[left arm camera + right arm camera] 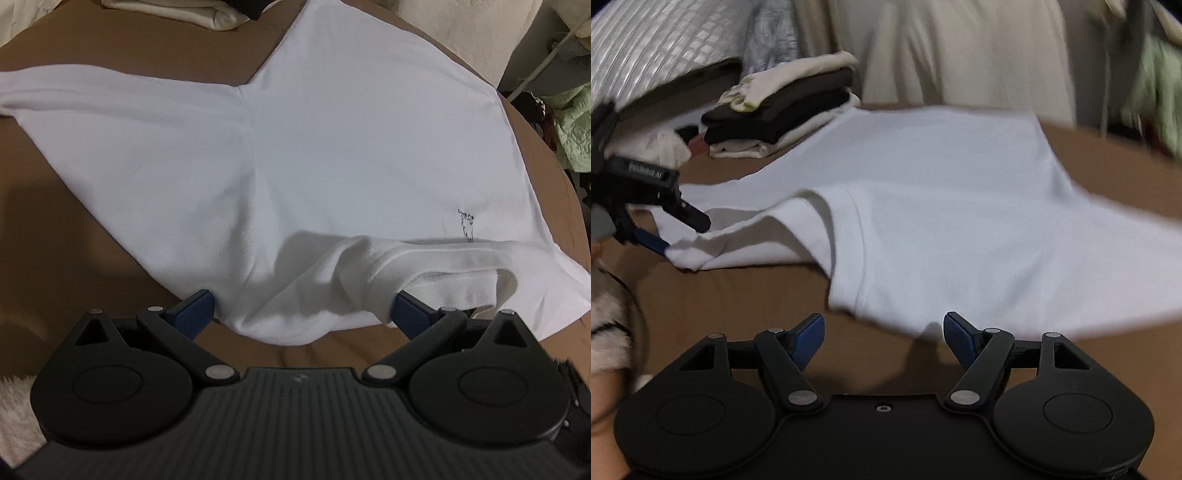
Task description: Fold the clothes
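A white T-shirt (332, 147) with a small dark chest logo (466, 226) lies spread on the brown bed sheet (74, 221). My left gripper (304, 310) stands wide open at the shirt's near edge, with a bunched fold of white cloth between its blue pads (199, 306). In the right wrist view the same shirt (942, 203) fills the middle, and the left gripper (685, 238) straddles its left corner. My right gripper (884, 332) is open just short of the shirt's near edge, its pads off the cloth.
A stack of folded dark and cream clothes (783, 110) sits at the back left beside a grey pillow (657, 48). Cream fabric (960, 55) hangs behind the bed. Green quilted cloth (569, 125) lies off the right edge. A furry white sleeve (605, 321) is at the left.
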`<state>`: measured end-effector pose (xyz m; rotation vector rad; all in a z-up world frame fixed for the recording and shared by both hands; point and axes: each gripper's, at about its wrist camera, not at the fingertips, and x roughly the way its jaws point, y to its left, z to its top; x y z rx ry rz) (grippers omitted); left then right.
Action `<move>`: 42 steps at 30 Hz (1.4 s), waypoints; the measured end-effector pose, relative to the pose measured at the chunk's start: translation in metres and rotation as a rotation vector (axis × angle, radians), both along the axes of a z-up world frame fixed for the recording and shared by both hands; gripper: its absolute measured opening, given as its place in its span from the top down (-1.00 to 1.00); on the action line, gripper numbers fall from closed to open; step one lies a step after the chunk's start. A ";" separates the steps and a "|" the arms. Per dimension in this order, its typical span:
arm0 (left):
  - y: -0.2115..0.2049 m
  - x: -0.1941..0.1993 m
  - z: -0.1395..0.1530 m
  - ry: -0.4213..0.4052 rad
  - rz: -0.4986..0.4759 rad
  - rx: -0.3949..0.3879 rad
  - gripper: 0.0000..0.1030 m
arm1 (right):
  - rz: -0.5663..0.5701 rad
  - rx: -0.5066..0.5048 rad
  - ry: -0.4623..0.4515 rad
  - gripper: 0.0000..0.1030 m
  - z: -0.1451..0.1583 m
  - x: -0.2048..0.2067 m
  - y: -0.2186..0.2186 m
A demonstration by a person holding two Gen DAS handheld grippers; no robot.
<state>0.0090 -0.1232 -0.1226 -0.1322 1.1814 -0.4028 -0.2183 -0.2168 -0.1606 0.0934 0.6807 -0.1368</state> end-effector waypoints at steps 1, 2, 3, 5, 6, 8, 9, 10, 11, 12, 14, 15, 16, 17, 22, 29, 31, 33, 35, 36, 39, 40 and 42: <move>-0.001 -0.002 0.001 -0.002 -0.002 0.001 -1.00 | 0.026 -0.050 0.001 -0.48 0.000 0.010 0.005; -0.002 -0.003 0.001 -0.005 -0.004 0.003 -0.97 | 0.054 -0.097 0.009 -0.48 -0.002 0.021 0.010; -0.002 -0.005 0.001 -0.019 -0.007 0.010 -0.95 | 0.083 -0.135 0.026 -0.47 -0.005 0.034 0.014; -0.005 -0.011 0.007 -0.052 -0.010 0.024 -0.70 | 0.133 -0.176 0.082 0.24 -0.014 0.055 0.016; -0.007 -0.015 0.011 -0.072 -0.012 0.030 -0.53 | 0.144 -0.178 0.112 0.61 -0.016 0.062 0.012; -0.006 -0.025 0.023 -0.115 -0.041 0.053 -0.09 | 0.168 -0.139 0.138 0.76 -0.002 0.058 -0.003; -0.004 -0.031 0.026 -0.102 -0.061 0.018 -0.07 | 0.181 -0.110 0.144 0.76 0.008 0.053 -0.012; -0.002 -0.037 0.029 -0.090 -0.081 -0.016 -0.02 | 0.197 -0.105 0.150 0.77 0.019 0.045 -0.020; 0.001 -0.043 0.033 -0.077 -0.102 -0.051 -0.01 | 0.228 -0.142 0.162 0.77 0.030 0.033 -0.025; 0.002 -0.048 0.035 -0.064 -0.121 -0.082 -0.01 | 0.267 -0.173 0.179 0.77 0.038 0.020 -0.031; -0.001 -0.060 0.028 -0.016 -0.136 -0.076 -0.01 | 0.341 -0.181 0.207 0.78 0.048 -0.003 -0.045; -0.005 -0.067 0.023 -0.019 -0.134 -0.024 -0.01 | 0.372 -0.160 0.223 0.78 0.049 -0.011 -0.052; -0.010 -0.072 0.018 -0.031 -0.135 0.035 -0.01 | 0.393 -0.108 0.241 0.78 0.045 -0.014 -0.058; -0.014 -0.077 0.013 -0.038 -0.143 0.085 -0.01 | 0.410 -0.075 0.258 0.77 0.038 -0.016 -0.059; -0.026 -0.092 0.012 -0.020 -0.177 0.143 -0.02 | 0.454 -0.180 0.320 0.77 0.019 -0.022 -0.038; -0.074 -0.099 0.069 -0.186 -0.312 0.024 -0.45 | 0.132 0.192 0.245 -0.31 0.071 -0.023 -0.145; -0.105 -0.100 0.072 -0.221 -0.376 -0.006 -0.53 | 0.000 0.337 0.229 -0.31 0.071 -0.028 -0.197; -0.139 -0.100 0.063 -0.248 -0.429 -0.040 -0.54 | -0.169 0.503 0.226 -0.31 0.053 -0.039 -0.250; -0.167 -0.096 0.047 -0.226 -0.456 -0.075 -0.54 | -0.359 0.620 0.223 -0.31 0.029 -0.055 -0.292; -0.176 -0.094 0.038 -0.208 -0.460 -0.090 -0.54 | -0.446 0.662 0.224 -0.31 0.017 -0.064 -0.306; -0.192 -0.088 0.010 -0.175 -0.455 -0.144 -0.54 | -0.619 0.804 0.184 -0.32 -0.013 -0.086 -0.324; -0.194 -0.088 0.002 -0.172 -0.453 -0.156 -0.54 | -0.660 0.867 0.150 -0.34 -0.022 -0.092 -0.327; -0.196 -0.087 -0.014 -0.166 -0.448 -0.178 -0.54 | -0.723 0.965 0.070 -0.39 -0.034 -0.096 -0.334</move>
